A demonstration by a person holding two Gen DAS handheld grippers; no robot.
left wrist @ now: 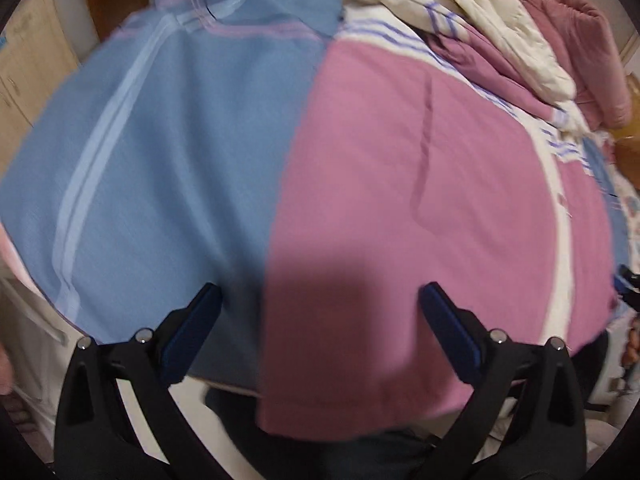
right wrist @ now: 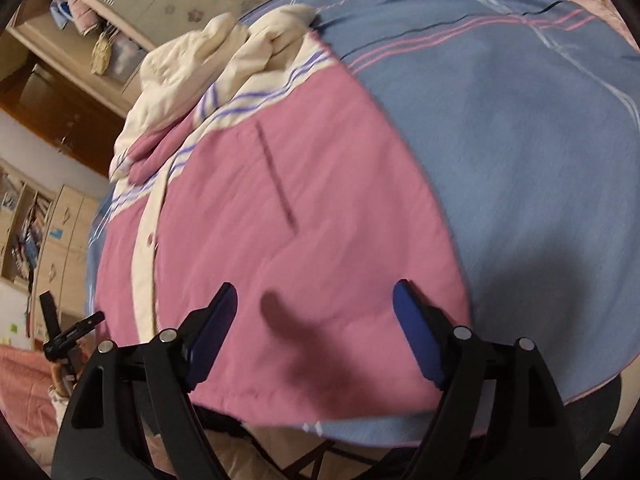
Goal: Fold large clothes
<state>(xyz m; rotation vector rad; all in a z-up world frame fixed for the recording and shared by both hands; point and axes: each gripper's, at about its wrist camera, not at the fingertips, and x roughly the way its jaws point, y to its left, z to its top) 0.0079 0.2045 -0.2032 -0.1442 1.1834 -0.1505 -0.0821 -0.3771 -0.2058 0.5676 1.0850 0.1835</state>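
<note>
A large pink jacket (left wrist: 400,184) with a cream placket and cream hood lies spread flat on a blue striped sheet (left wrist: 160,160). It also shows in the right wrist view (right wrist: 288,216), on the same sheet (right wrist: 520,152). My left gripper (left wrist: 320,300) is open and empty, above the garment's near hem where pink meets blue. My right gripper (right wrist: 316,300) is open and empty over the pink body near the hem. The cream hood (right wrist: 192,56) is bunched at the far end.
A dusty-pink quilt (left wrist: 580,40) is heaped at the far right. Wooden cupboards and shelves (right wrist: 72,40) stand behind the bed. A black clamp stand (right wrist: 64,332) is at the left edge. The bed's near edge runs under both grippers.
</note>
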